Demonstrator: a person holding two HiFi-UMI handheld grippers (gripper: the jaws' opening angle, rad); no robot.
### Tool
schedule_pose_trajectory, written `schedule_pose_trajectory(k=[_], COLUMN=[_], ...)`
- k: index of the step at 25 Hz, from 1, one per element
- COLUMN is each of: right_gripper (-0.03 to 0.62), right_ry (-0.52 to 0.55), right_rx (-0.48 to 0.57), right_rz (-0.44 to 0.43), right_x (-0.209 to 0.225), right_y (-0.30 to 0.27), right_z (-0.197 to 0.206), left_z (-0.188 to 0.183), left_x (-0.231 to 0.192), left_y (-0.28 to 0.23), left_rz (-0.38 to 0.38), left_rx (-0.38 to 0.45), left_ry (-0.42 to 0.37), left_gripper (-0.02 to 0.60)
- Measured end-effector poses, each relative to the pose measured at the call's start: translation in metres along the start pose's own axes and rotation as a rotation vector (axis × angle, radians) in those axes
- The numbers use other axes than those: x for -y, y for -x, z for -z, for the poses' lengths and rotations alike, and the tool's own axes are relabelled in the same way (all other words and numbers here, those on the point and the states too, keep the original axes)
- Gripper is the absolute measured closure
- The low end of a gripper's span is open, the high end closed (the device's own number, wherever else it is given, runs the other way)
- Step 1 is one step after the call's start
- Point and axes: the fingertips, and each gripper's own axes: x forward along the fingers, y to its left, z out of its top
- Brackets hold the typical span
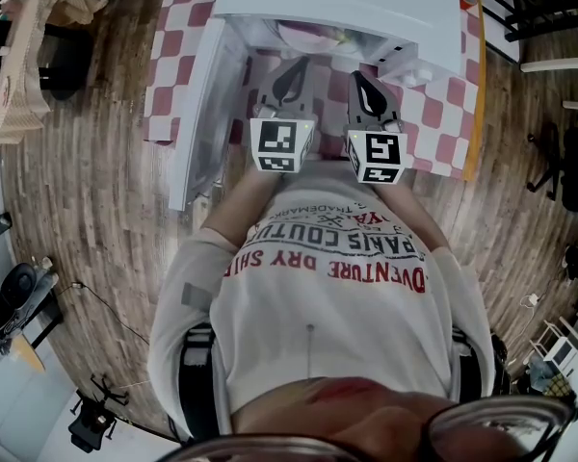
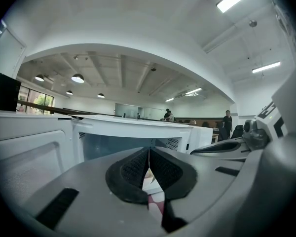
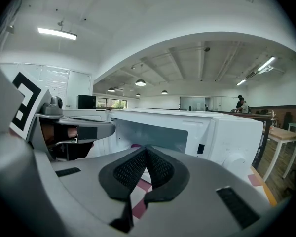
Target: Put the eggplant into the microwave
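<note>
Microwave (image 1: 347, 8) wht, boxy, door (image 1: 200, 114) open; cloth (image 1: 178, 56) red/wht checks.

White microwave (image 1: 347, 3) on a red-checked tablecloth (image 1: 443, 114), its cavity (image 2: 123, 144) open straight ahead. The swung-out door (image 1: 200, 114) walls off the left, and the control panel (image 3: 237, 142) closes the right. The left gripper (image 1: 291, 73) and right gripper (image 1: 365, 83) stand close together before the opening.

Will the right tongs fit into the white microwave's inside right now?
Probably yes. The white microwave has its door wide open, and the shut right tongs sit just before the opening with nothing between.
</note>
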Motion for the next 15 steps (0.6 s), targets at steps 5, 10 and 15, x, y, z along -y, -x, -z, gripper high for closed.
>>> schedule_pose_trajectory(k=[5, 10, 15], right_gripper=[0.568, 0.568, 0.568], right_ry=[-0.013, -0.027, -0.030], right_rx=[0.000, -0.005, -0.003], right_rz=[-0.005, -0.009, -0.003], right_x=[-0.002, -0.003, 0.003], right_y=[0.002, 0.004, 0.004], right_z=[0.001, 0.006, 0.003], left_z=[-0.001, 0.005, -0.003], left_x=[0.004, 0.015, 0.021], left_y=[0.001, 0.000, -0.003], left_rz=[0.022, 0.057, 0.114], left_rx=[-0.003, -0.022, 0.008], left_ry=[-0.043, -0.051, -0.004], left_gripper=[0.554, 0.554, 0.554])
